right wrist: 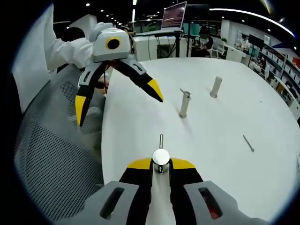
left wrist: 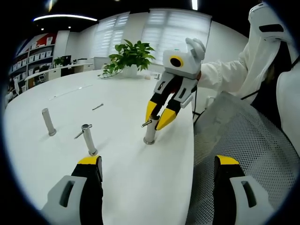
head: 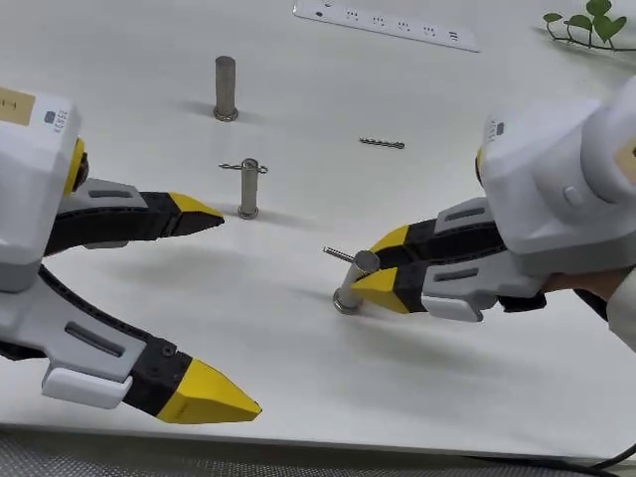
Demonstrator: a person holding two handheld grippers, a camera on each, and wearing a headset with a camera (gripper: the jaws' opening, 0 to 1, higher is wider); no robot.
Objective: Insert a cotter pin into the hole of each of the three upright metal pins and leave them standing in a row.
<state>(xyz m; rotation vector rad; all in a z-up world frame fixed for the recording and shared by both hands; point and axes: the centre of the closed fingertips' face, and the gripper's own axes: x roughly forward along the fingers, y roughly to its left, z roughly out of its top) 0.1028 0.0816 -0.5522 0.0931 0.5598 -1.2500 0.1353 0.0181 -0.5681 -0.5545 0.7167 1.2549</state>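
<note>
left gripper [head: 237, 312] hangs wide open and empty. right gripper [head: 366, 270] is closed on the near pin [head: 347, 296], cotter pin [head: 338, 254] protruding from its hole (second insertion apparently in hand). middle pin [head: 248, 194] is fitted. next move: fetch the loose cotter pin [head: 383, 143] for the bare far pin [head: 226, 87]

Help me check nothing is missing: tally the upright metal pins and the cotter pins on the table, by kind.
Upright metal pins: 3
Cotter pins: 3
Total: 6
</note>
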